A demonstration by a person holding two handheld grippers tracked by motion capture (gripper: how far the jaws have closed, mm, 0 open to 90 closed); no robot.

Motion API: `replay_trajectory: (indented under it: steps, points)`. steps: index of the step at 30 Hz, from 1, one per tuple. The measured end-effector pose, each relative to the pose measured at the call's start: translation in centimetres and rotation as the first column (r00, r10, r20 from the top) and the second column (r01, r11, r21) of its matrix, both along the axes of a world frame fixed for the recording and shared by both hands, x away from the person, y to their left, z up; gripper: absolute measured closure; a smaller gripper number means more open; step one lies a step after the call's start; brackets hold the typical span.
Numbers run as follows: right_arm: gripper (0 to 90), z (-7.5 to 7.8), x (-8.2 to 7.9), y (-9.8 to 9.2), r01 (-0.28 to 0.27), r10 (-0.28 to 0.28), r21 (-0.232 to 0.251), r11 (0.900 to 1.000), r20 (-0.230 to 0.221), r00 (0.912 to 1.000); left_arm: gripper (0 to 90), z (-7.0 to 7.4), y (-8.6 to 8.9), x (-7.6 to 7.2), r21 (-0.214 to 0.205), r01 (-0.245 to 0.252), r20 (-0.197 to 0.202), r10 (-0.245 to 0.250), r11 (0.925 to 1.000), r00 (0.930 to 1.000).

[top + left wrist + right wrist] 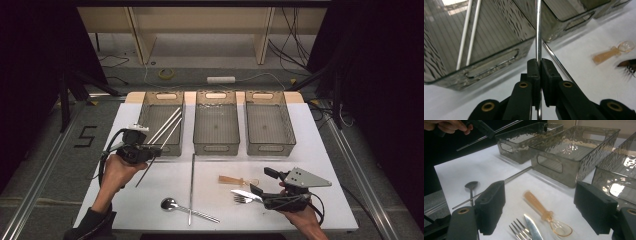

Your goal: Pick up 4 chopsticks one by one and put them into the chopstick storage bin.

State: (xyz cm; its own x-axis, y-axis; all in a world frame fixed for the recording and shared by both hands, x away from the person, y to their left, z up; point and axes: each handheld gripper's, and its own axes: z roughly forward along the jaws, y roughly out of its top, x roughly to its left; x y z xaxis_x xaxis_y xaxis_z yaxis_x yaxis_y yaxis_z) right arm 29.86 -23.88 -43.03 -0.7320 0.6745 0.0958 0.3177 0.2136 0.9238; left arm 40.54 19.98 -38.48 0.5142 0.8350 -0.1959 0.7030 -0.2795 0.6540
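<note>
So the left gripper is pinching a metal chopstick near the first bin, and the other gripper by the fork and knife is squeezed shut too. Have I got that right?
Not quite. The left gripper does pinch a metal chopstick beside the leftmost bin, but the right gripper is open: the right gripper view shows its jaws standing wide apart, with the fork and knife lying on the table between them, untouched.

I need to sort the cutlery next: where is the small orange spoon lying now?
In the high view, the orange spoon lies on the table's right half, just in front of the middle bin, beside the fork.
</note>
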Motion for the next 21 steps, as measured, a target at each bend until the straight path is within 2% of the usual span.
replay_trajectory:
  steps: [7, 17, 21]
  points:
    - [26.2, 0.0, 0.0, 0.0, -0.002, 0.002, 0.002, 1.0, 0.0, 1.0, 84.9, 1.3, 0.8, 2.2, -0.005, -0.026, 0.041, 0.026, 0.9997, 0.9988]
    - [26.2, 0.0, 0.0, 0.0, -0.005, 0.005, 0.003, 1.0, 0.0, 1.0, 84.9, 2.7, 1.2, 5.7, 0.027, -0.053, 0.107, 0.05, 0.9983, 0.993]
    - [26.2, 0.0, 0.0, 0.0, -0.001, 0.001, 0.002, 1.0, -0.006, 1.0, 85.0, 2.9, 1.2, 7.0, 0.032, -0.06, 0.118, 0.056, 0.9977, 0.9915]
